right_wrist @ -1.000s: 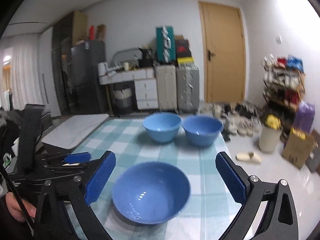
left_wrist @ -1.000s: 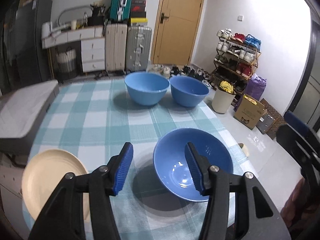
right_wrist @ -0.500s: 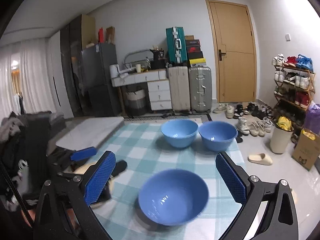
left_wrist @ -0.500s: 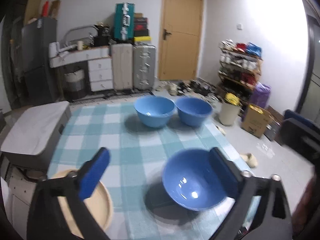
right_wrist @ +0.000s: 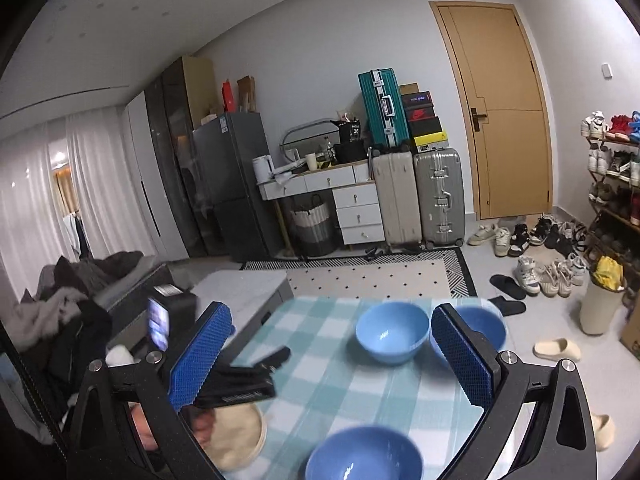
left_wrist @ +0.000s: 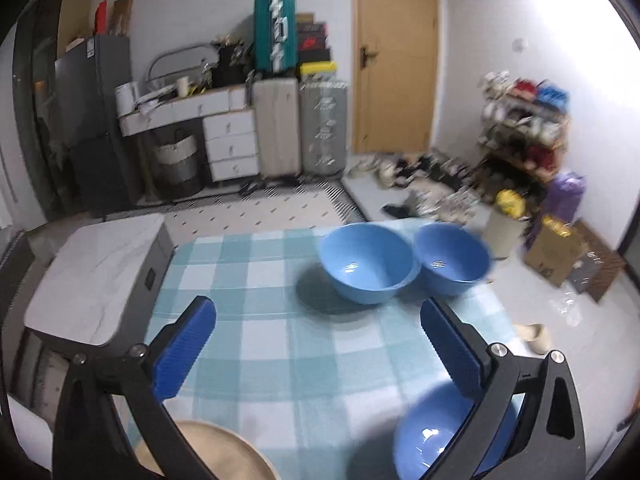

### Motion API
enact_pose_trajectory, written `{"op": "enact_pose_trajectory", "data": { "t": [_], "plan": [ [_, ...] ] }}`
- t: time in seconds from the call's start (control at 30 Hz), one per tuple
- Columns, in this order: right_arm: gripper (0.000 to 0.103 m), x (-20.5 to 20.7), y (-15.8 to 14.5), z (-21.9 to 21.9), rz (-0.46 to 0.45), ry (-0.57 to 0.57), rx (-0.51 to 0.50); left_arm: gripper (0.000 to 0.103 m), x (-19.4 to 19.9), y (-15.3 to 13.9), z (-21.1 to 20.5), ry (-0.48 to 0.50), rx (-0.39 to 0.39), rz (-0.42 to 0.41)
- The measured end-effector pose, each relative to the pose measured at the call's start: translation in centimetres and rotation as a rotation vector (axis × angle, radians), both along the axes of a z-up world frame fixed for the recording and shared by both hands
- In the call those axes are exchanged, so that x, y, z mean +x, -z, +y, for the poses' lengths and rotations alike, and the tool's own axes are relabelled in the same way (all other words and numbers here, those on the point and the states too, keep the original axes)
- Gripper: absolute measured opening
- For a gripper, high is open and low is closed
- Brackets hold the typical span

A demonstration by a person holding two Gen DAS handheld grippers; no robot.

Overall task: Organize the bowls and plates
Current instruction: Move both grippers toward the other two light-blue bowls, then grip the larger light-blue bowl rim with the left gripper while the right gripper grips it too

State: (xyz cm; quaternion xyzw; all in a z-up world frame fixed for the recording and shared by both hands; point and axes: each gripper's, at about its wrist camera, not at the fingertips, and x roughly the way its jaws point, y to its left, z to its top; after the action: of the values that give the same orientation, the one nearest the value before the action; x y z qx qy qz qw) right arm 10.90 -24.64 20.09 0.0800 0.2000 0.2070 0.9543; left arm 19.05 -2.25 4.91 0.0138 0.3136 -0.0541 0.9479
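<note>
Three blue bowls stand on the checked tablecloth [left_wrist: 280, 344]. Two sit side by side at the far end: one [left_wrist: 368, 262] on the left, the other [left_wrist: 452, 258] touching it on the right. The third bowl [left_wrist: 432, 440] lies near me, partly behind the right finger. A cream plate [left_wrist: 216, 456] shows at the near left. My left gripper [left_wrist: 318, 346] is open wide and holds nothing. My right gripper [right_wrist: 331, 358] is also open and empty, high above the near bowl [right_wrist: 364, 458] and the plate [right_wrist: 240, 436]. Its right finger hides part of one far bowl [right_wrist: 486, 326].
A white marble-topped side table [left_wrist: 96, 272] stands against the table's left edge. In the right wrist view the left gripper's black frame [right_wrist: 240, 388] hangs over the plate. To the right the floor holds slippers [right_wrist: 556, 350], a bin [right_wrist: 600, 308] and a shoe rack.
The left gripper's jaws, which straddled the near bowl's rim, have opened wide and pulled back and up. The right gripper has risen. The near bowl stays on the cloth.
</note>
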Motion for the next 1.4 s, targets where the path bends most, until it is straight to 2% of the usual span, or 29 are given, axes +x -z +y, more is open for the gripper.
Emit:
{"op": "enact_pose_trajectory", "data": {
  "t": [0.13,0.27,0.33,0.5,0.6,0.67,0.77,0.83,0.93,1.0,1.1,1.17,1.27,1.4],
  "plan": [
    [0.102,6.6,-0.2,0.4,0.037,0.012,-0.06,0.103,6.0,2.5,0.4,-0.008,-0.042,0.11],
    [0.102,13.5,2.0,1.4,0.113,0.026,-0.15,0.103,11.6,5.5,-0.1,-0.014,-0.056,0.236],
    [0.102,17.1,4.4,1.7,0.176,0.009,-0.169,0.103,13.4,6.6,-0.7,-0.009,-0.046,0.257],
    [0.102,23.5,10.5,2.1,0.318,-0.013,-0.166,0.103,17.6,9.9,-3.3,0.032,0.054,0.325],
    [0.102,25.9,13.7,2.2,0.356,-0.01,-0.203,0.103,19.8,11.3,-3.9,0.049,0.059,0.367],
    [0.102,26.9,15.5,2.0,0.375,-0.005,-0.217,0.102,21.3,12.4,-4.1,0.078,0.03,0.406],
    [0.102,28.2,17.9,1.4,0.425,-0.009,-0.193,0.099,22.9,13.6,-4.4,0.103,0.035,0.439],
    [0.102,28.8,19.1,1.3,0.443,-0.017,-0.181,0.092,23.7,14.2,-4.5,0.11,0.043,0.468],
    [0.102,29.3,20.5,1.1,0.451,-0.019,-0.2,0.075,24.6,14.8,-4.2,0.115,0.009,0.517],
    [0.102,29.7,21.3,1.1,0.462,-0.02,-0.203,0.055,25.2,15.4,-3.9,0.118,-0.02,0.562],
    [0.102,30.0,22.2,1.2,0.476,-0.023,-0.198,0.039,25.4,16.0,-4.2,0.123,0.019,0.586],
    [0.102,30.0,22.6,1.3,0.481,-0.02,-0.201,0.032,25.2,16.2,-4.5,0.132,0.073,0.589],
    [0.102,29.8,23.2,1.5,0.491,-0.012,-0.221,0.013,25.1,16.3,-4.6,0.149,0.062,0.619],
    [0.102,29.6,23.5,1.9,0.498,-0.012,-0.243,0.012,24.8,15.8,-4.5,0.167,0.064,0.624]
  ]
}}
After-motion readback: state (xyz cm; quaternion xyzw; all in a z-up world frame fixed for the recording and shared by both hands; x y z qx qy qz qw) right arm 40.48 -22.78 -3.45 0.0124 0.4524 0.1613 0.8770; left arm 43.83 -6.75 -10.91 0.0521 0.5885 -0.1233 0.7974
